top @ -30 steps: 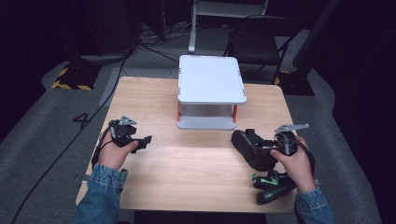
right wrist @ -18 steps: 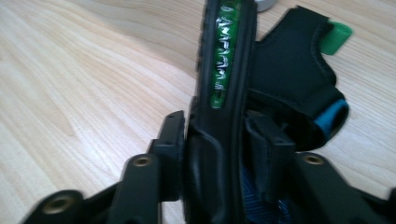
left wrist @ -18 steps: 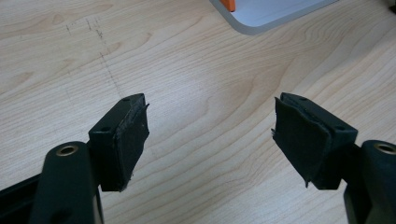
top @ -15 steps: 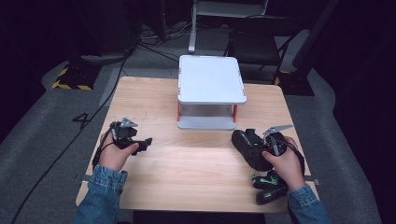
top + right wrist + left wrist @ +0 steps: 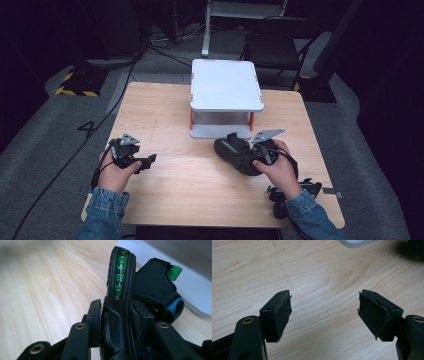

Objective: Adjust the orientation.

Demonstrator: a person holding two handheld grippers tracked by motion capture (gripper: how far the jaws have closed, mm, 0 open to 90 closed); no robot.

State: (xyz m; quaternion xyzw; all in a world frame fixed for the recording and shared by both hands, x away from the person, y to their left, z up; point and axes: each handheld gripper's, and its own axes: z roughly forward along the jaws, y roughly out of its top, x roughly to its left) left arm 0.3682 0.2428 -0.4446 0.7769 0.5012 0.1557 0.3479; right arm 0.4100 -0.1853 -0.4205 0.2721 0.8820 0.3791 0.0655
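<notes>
The right gripper [image 5: 117, 315] clamps the stiff, likely light sole edge of a black strapped sandal with green inlay [image 5: 120, 275], a sound hold, while the left gripper [image 5: 324, 312] hangs spread and empty.

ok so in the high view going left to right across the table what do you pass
left gripper, open over bare wood → white two-tier stand at the middle back → black sandal, held in the right gripper → second sandal near the right front edge.

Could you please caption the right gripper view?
Right tool clamps a black sandal by its sole, beside the white stand.
</notes>
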